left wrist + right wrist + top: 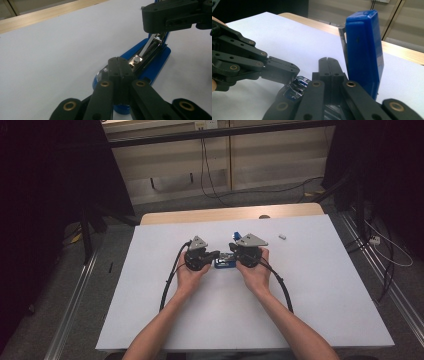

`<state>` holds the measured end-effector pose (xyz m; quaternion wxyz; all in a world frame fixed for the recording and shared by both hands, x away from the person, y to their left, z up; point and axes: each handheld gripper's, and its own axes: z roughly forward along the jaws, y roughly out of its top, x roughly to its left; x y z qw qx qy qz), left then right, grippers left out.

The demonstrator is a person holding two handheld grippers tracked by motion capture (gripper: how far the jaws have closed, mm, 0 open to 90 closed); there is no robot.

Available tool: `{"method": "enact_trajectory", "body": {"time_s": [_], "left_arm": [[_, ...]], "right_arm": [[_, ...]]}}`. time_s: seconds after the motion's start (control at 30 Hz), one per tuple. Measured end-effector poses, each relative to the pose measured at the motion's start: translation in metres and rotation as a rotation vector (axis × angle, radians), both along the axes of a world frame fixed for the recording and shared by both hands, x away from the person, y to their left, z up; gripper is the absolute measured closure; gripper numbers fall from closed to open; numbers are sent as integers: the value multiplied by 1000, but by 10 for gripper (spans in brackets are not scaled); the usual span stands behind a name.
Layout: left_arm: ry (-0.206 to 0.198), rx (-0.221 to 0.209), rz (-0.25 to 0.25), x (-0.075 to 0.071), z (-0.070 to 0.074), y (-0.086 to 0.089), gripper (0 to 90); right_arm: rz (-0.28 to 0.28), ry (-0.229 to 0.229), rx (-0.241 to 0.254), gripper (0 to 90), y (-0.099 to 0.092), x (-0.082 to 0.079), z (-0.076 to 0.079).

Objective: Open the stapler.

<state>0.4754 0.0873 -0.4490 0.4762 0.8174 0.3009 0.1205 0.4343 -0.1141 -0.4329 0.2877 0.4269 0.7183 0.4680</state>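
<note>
High view: fixed above the person's side, facing forward and down over the white table (pixel 320 285). Left gripper view: low, close, facing the blue stapler (pixel 152 67) toward 2 o'clock. Right gripper view: equally close, facing that stapler (pixel 363 50), the shared part, at 1 o'clock.

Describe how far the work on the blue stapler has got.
Done: the stapler's blue lid stands swung up, baring the metal magazine. In hand: the left gripper and right gripper, both shut, press at the blue base. Left: no staples visible going in; lid not closed.
</note>
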Motion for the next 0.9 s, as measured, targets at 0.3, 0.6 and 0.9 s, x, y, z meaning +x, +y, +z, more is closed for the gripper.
{"method": "enact_trajectory", "body": {"time_s": [0.3,0.6,0.9], "left_arm": [[-4,3,-6,0,0,0,900],[-2,-3,-12,1,0,1,900],[-6,-3,-11,1,-1,1,900]], "right_arm": [[-5,-8,-21,900,-6,0,3],[-4,-16,-17,900,-10,-1,6],[-21,-34,-9,900,-17,-2,11]]}}
